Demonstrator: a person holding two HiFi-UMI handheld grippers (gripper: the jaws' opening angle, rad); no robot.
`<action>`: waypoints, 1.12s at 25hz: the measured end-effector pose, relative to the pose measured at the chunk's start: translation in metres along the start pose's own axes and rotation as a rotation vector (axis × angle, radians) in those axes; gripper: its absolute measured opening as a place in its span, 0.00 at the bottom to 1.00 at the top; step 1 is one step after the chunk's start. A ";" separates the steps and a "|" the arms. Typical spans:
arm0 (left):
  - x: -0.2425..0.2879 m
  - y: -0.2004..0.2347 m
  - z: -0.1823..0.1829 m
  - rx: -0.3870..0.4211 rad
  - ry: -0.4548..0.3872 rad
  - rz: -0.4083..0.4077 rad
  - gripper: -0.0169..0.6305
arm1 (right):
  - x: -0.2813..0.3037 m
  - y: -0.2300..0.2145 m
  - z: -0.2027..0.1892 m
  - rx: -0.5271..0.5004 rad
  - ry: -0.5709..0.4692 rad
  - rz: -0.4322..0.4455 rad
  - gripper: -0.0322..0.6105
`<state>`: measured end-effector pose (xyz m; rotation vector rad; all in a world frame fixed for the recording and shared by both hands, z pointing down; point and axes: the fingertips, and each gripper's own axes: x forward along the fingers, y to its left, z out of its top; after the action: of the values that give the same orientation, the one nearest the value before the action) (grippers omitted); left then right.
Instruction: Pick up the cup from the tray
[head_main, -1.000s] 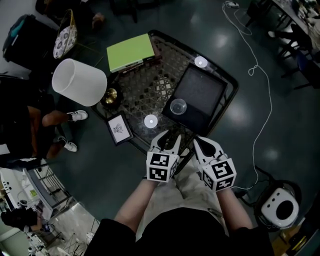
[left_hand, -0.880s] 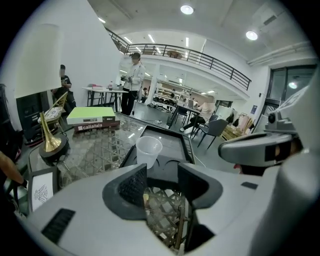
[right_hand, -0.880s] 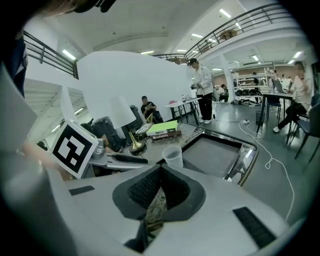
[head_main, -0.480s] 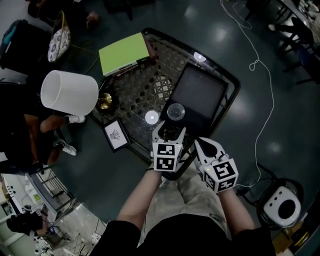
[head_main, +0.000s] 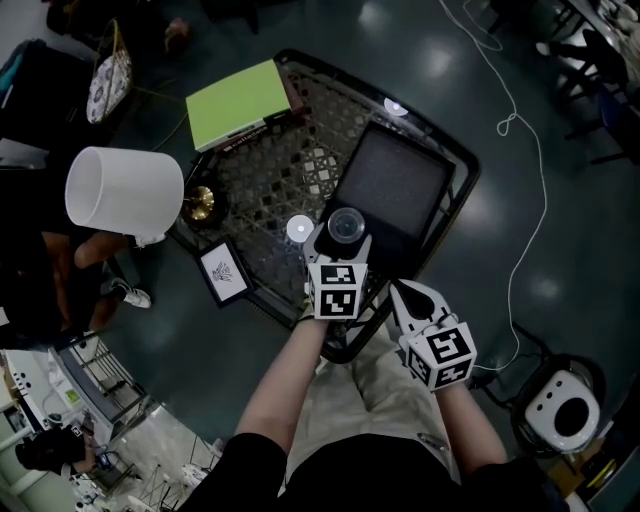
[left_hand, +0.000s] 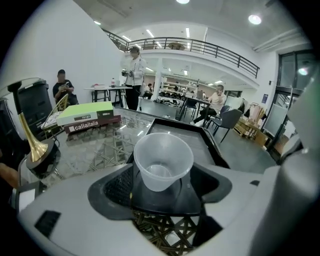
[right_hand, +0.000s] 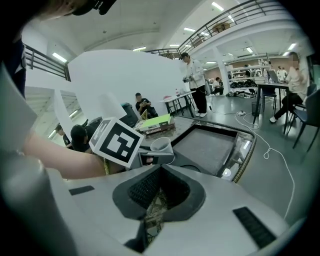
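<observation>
The clear plastic cup (head_main: 346, 224) (left_hand: 162, 160) stands upright on the near corner of the black tray (head_main: 395, 180) (left_hand: 175, 131), just above the middle of the head view. The left hand-held gripper (head_main: 344, 243) (left_hand: 161, 187) reaches around it. Its jaws are spread wide and have just been opening, with the cup between them and the pads not pressing on its wall.

The tray lies on the right part of a tabletop (head_main: 280, 170) with a woven lattice top. A small white disc (head_main: 299, 228) sits just left of the cup, off the tray. A green book (head_main: 238, 100) lies at the upper left of the tabletop, and a framed picture (head_main: 222, 272) lies at its lower left edge. A white lamp shade (head_main: 125, 193) fills the left of the frame.

The right hand-held gripper (head_main: 405, 295) (right_hand: 160, 172) is held lower right of the cup, over the tabletop's near edge and apart from the tray. Its jaws are pressed together with nothing between them.
</observation>
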<state>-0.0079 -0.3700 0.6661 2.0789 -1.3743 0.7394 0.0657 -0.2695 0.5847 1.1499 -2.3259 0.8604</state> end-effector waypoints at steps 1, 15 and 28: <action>0.003 0.000 0.000 0.014 0.002 0.003 0.55 | 0.000 -0.001 -0.002 0.002 0.002 -0.001 0.07; 0.006 0.004 0.006 0.055 0.018 0.043 0.48 | -0.004 -0.003 -0.007 0.014 0.007 -0.013 0.07; -0.039 0.000 0.010 0.039 -0.031 0.031 0.47 | -0.019 0.017 -0.005 -0.008 -0.030 -0.021 0.07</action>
<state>-0.0191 -0.3517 0.6321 2.1113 -1.4230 0.7556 0.0632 -0.2474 0.5716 1.1896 -2.3345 0.8317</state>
